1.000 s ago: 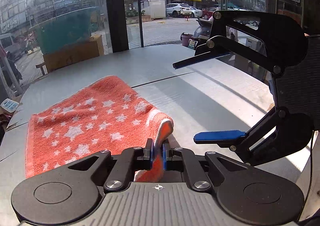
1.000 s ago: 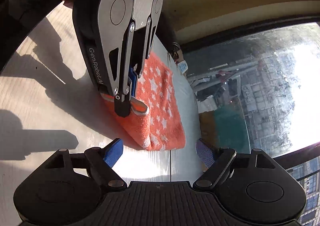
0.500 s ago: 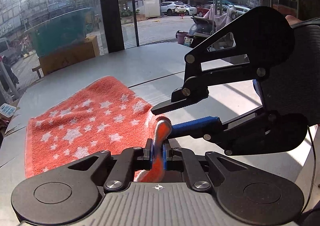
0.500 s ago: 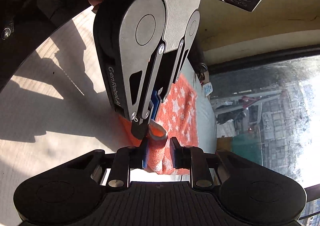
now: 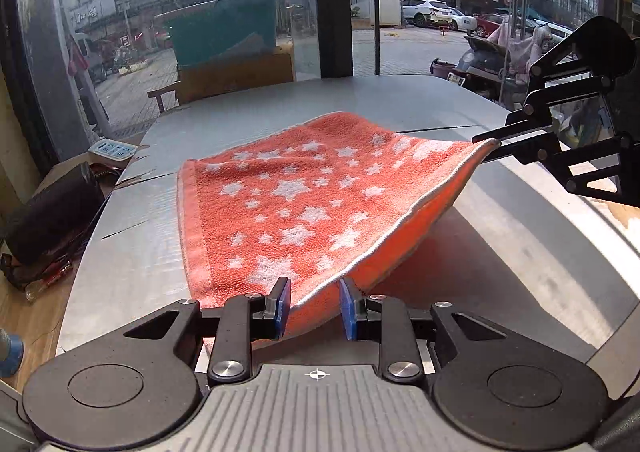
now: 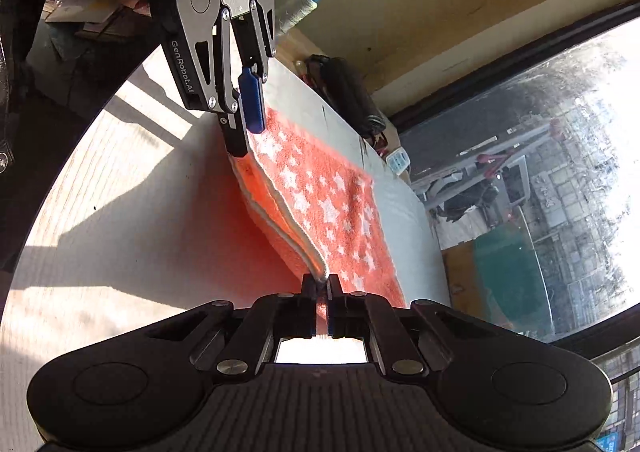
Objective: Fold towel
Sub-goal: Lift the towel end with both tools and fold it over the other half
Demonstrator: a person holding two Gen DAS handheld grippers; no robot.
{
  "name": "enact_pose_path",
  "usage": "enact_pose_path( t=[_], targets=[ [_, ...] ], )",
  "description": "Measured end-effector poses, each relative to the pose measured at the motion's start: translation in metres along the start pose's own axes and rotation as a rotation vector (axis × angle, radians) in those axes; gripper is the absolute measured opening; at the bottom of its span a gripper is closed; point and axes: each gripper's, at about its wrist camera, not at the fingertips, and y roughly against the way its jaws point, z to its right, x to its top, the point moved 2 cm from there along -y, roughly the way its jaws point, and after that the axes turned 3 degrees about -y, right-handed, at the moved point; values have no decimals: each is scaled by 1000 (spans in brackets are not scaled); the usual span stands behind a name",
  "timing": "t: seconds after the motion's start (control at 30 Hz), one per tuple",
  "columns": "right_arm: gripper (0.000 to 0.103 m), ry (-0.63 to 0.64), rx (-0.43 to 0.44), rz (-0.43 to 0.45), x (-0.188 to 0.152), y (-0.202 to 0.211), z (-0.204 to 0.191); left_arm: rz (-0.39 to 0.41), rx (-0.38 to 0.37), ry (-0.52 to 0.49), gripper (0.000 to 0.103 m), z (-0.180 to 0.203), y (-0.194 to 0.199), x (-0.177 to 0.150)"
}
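Note:
An orange towel with white stars (image 5: 304,204) lies folded on the grey table (image 5: 400,100), its near edge lifted off the surface. My left gripper (image 5: 313,308) is open, its blue pads on either side of the towel's near corner without clamping it. My right gripper (image 6: 319,288) is shut on the towel's (image 6: 332,204) other corner and holds that edge raised. In the left wrist view the right gripper (image 5: 490,146) pinches the corner at the right. In the right wrist view the left gripper (image 6: 246,132) stands open at the far corner.
A black cylindrical object (image 5: 52,208) and a white power strip (image 5: 114,150) lie left of the table. A window runs behind the table's far edge. A thread spool (image 6: 300,10) stands past the table near the wall.
The left gripper has opened and let go of the towel corner. The right gripper has closed on the towel and moved apart from the left, stretching the lifted edge between them.

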Motion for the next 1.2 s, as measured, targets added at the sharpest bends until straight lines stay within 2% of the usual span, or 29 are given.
enact_pose_path(
  t=[0.1, 0.2, 0.33, 0.5, 0.67, 0.8, 0.97, 1.03, 1.2],
  targets=[
    [4, -19, 22, -20, -3, 11, -6, -11, 27, -25, 28, -4, 1, -8],
    [4, -64, 31, -39, -8, 22, -9, -8, -14, -75, 28, 0, 0, -7],
    [5, -111, 6, -37, -7, 35, -5, -35, -42, -112, 39, 5, -6, -9],
    [5, -122, -46, -29, 6, 34, 11, -44, -49, -99, 42, -1, -5, -14],
    [5, -127, -100, -20, 22, 14, 36, -26, -45, -87, 42, -10, -3, -12],
    [5, -103, -126, -30, 37, -14, 58, 37, -63, -67, 44, -18, 8, -1],
    [5, -69, -113, -22, 50, -46, 73, 111, -74, -23, 46, -22, 5, 20],
    [5, -52, -105, -17, 55, -59, 79, 119, -82, -5, 49, -22, -2, 27],
    [5, -24, -89, -16, 68, -90, 94, 87, -70, 28, 50, -26, -22, 34]
  ],
)
